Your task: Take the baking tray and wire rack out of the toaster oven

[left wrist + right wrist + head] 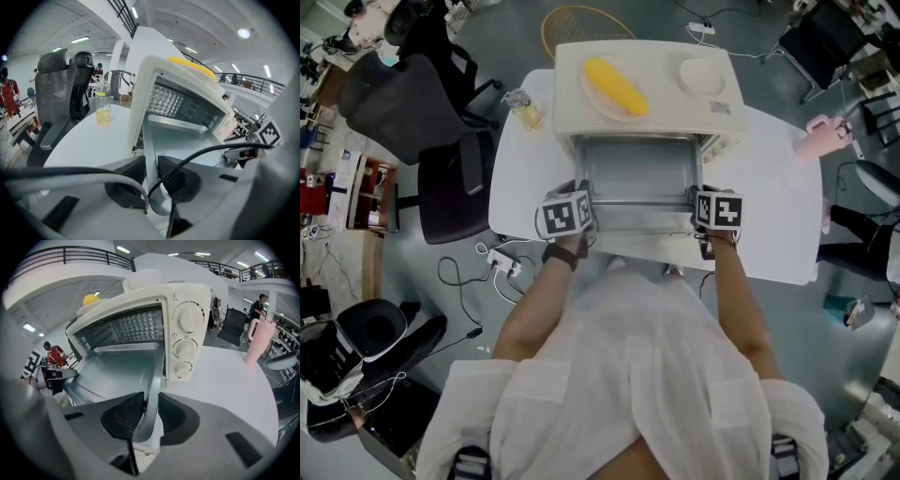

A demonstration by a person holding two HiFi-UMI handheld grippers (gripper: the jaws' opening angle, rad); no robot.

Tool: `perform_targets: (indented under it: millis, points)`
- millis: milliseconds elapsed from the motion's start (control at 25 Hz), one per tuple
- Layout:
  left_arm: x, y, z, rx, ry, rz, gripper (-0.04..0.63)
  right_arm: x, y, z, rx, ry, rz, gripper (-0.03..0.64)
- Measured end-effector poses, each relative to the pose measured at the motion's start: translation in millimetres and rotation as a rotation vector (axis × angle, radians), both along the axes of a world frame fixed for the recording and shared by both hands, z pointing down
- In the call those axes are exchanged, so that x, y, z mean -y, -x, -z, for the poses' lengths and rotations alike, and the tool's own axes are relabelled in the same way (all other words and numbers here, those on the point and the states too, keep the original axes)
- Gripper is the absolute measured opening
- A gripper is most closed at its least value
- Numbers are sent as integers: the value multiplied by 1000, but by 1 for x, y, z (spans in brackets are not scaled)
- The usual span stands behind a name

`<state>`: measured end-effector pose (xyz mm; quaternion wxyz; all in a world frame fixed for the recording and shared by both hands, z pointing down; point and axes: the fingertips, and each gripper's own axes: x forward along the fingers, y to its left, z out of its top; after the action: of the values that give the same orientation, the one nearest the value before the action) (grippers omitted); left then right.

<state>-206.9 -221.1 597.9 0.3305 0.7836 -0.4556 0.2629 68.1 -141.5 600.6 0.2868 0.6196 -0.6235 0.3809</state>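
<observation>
The cream toaster oven (pixel 642 94) stands on a white table (pixel 778 206) with its front open. A shiny metal baking tray (pixel 639 183) sticks halfway out of the opening. My left gripper (pixel 584 220) is shut on the tray's left rim, which in the left gripper view runs up between the dark pads (pixel 127 171) of the left gripper (pixel 151 176) toward the baking tray (pixel 187 140). My right gripper (pixel 701 217) is shut on the tray's right rim; the right gripper (pixel 150 411) pinches the edge of the baking tray (pixel 119 373) beside the oven's knobs (pixel 186 348). I cannot make out a wire rack.
On the oven's top lie a plate with a yellow corn cob (pixel 614 86) and a small white dish (pixel 701 75). A jar of yellow liquid (pixel 523 108) stands at the table's left, a pink cup (pixel 820 136) at its right. Office chairs (pixel 441 141) crowd the left side.
</observation>
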Motion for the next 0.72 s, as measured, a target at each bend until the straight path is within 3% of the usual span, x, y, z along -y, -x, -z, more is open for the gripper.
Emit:
perform_targets:
  millis: [720]
  points:
    - [-26,8,11,11,-37,23,74,-22,3,-4,-12,4,-1,98]
